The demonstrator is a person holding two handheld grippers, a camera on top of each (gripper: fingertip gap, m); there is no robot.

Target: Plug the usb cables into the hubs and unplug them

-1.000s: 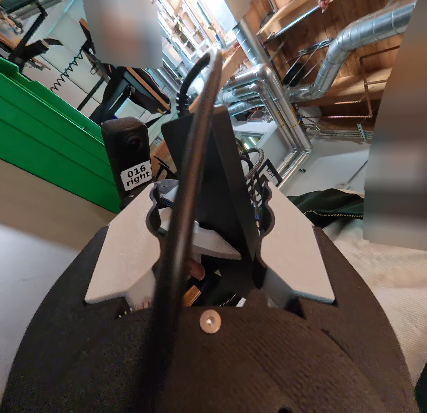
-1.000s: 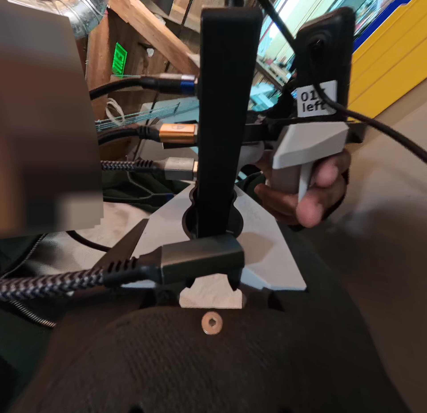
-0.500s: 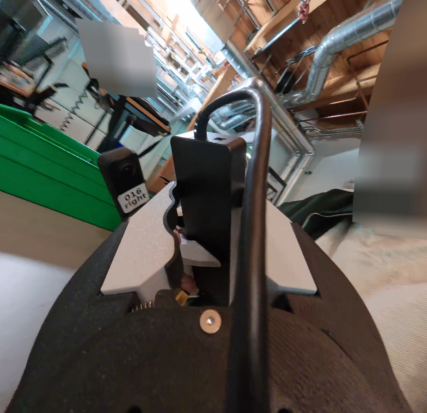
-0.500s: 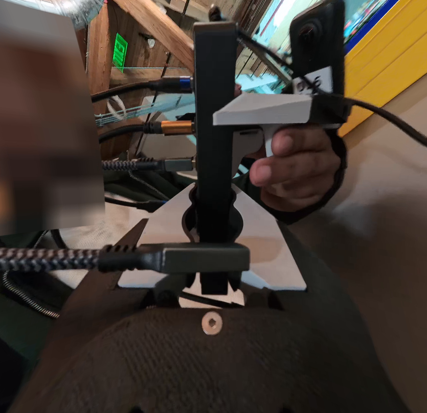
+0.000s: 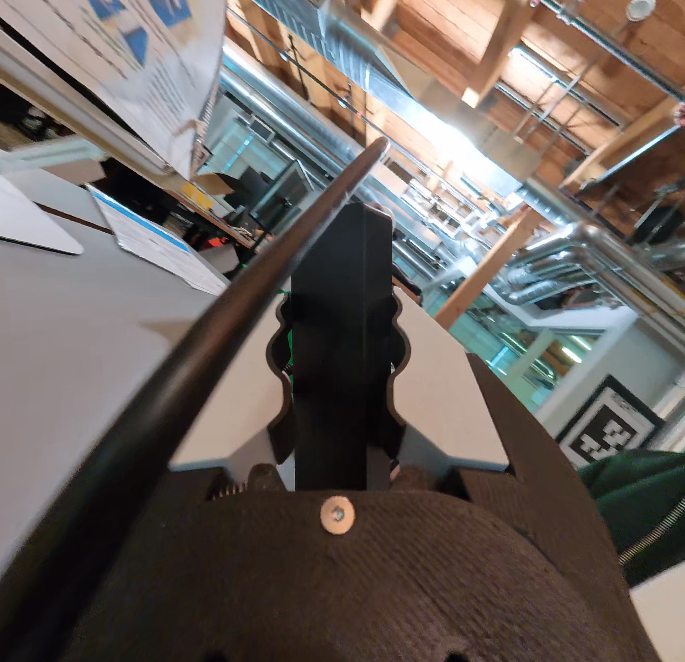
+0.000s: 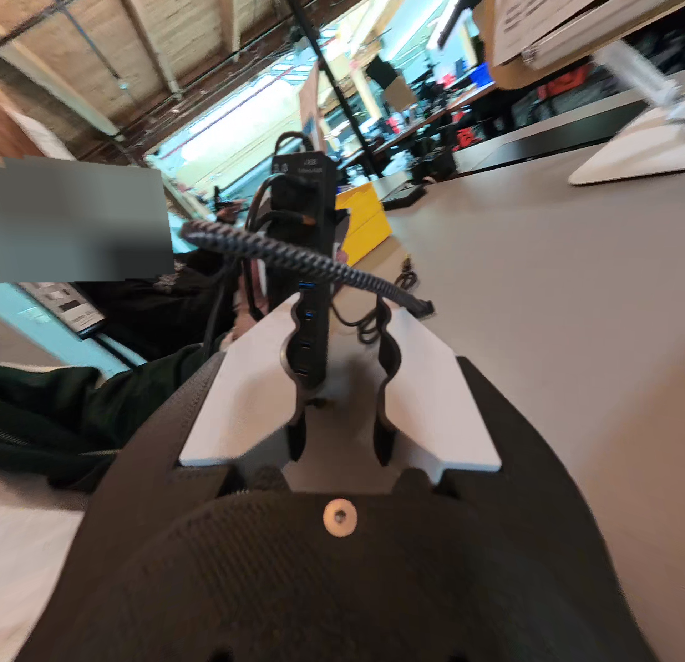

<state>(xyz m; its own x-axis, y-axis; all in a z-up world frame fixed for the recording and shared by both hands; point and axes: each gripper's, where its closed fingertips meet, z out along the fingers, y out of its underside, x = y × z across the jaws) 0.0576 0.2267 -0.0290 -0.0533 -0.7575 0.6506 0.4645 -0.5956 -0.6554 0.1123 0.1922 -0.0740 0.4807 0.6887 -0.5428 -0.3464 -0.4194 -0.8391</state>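
My left gripper (image 5: 339,303) is shut on the long black USB hub (image 5: 341,347), which stands upright between its jaws. A smooth black cable (image 5: 222,332) runs diagonally across the left wrist view in front of the left finger. In the right wrist view my right gripper (image 6: 344,306) is open and holds nothing. The same hub (image 6: 311,329) shows beyond it, close to its left finger, with several blue ports bare. A grey braided cable (image 6: 296,258) crosses in front of the hub, its plug end (image 6: 422,306) free past the right fingertip. Black cables (image 6: 259,214) stay plugged higher up.
A grey table (image 6: 519,273) lies to the right with a thin coiled black cable (image 6: 370,325), a yellow bin (image 6: 363,225) and a white monitor base (image 6: 630,151). A person's dark green jacket (image 6: 74,403) is at the left. Papers (image 5: 159,243) lie on the table.
My right gripper has opened and let go of the braided cable's grey plug, which is now out of the hub. Both grippers have swung round; the left still holds the hub.
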